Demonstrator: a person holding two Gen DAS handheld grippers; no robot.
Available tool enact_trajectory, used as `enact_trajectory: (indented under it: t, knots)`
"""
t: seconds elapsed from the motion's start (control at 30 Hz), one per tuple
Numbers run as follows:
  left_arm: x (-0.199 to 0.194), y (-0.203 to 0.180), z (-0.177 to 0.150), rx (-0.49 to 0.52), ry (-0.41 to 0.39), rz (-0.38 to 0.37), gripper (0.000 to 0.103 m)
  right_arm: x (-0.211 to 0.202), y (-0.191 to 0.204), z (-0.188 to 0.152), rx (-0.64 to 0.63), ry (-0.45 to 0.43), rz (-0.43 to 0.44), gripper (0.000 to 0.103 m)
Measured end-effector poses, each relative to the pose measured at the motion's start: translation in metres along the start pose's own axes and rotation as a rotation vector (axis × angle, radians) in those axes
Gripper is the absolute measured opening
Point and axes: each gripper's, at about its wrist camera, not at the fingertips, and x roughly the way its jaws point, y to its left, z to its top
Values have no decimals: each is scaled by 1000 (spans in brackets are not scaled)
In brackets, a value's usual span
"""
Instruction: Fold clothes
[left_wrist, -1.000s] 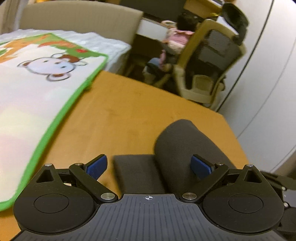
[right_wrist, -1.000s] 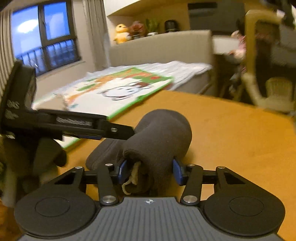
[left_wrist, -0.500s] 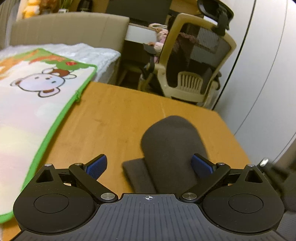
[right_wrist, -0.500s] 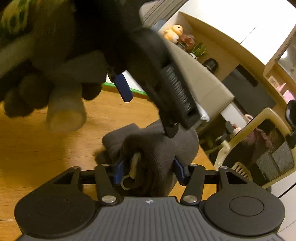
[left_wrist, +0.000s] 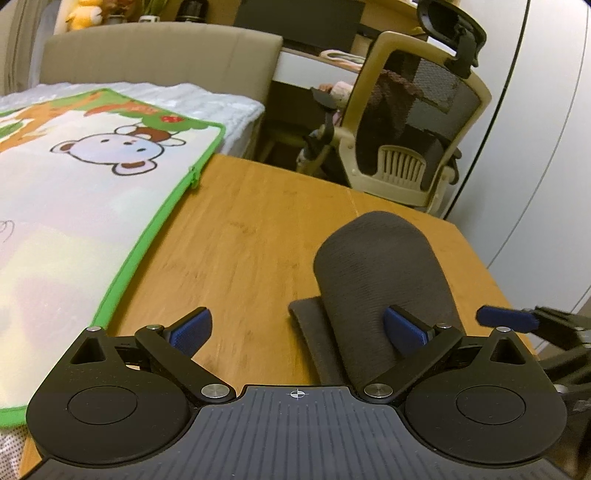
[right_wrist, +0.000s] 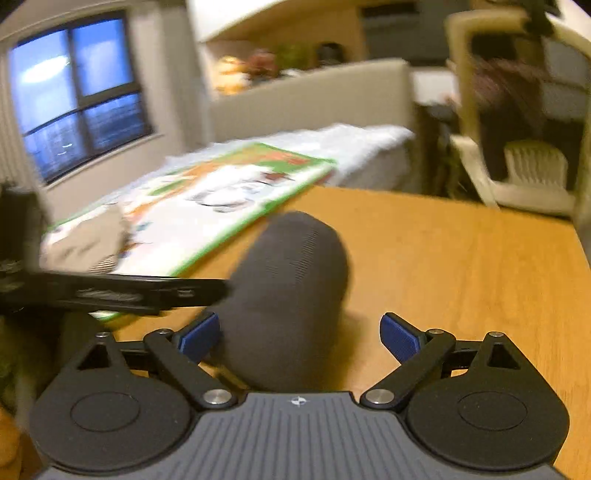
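A dark grey garment (left_wrist: 376, 266), folded into a thick rounded bundle, lies on the wooden table (left_wrist: 251, 229). My left gripper (left_wrist: 299, 326) stands open just in front of it; its right pad overlaps the bundle's near side and its left pad is over bare wood. In the right wrist view the same garment (right_wrist: 291, 266) sits between the jaws of my right gripper (right_wrist: 299, 332), which are opening. The left pad is close beside the cloth and the right pad stands well clear. A blue finger of the right gripper (left_wrist: 506, 319) shows at the far right of the left wrist view.
A cartoon mat with a green border (left_wrist: 74, 192) overlaps the table's left side, and a small pale cloth (right_wrist: 88, 240) lies on it. An office chair (left_wrist: 413, 122) stands past the table's far edge. A white wall (left_wrist: 546, 147) runs along the right.
My right gripper was shut on the grey bundle and has now spread wide, leaving it on the table. The left gripper stayed open; its view swung slightly, so the bundle sits further right.
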Motion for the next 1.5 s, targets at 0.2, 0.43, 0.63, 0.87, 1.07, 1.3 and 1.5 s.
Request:
enact_trajectory:
  t: [0.2, 0.43, 0.63, 0.87, 1.07, 1.3, 1.5]
  knots:
    - [5, 20, -7, -49, -5, 31, 103, 18, 20, -5, -71, -11, -30, 103]
    - [13, 19, -23, 66, 19, 138, 102, 9, 3, 7, 66, -98, -4, 103]
    - [2, 40, -3, -80, -37, 60, 102, 53, 36, -13, -188, 79, -153, 103]
    - [-4, 45, 3, -135, -36, 10, 102, 32, 37, -12, -176, -68, -156, 100]
    - [-5, 26, 20, -169, -32, -176, 102, 25, 57, -23, -357, -85, -234, 78]
    - [15, -22, 28, -22, 36, -233, 96, 16, 95, -42, -604, -120, -205, 89]
    - [24, -12, 14, -52, 52, -219, 78, -8, 77, -42, -488, -134, -75, 102]
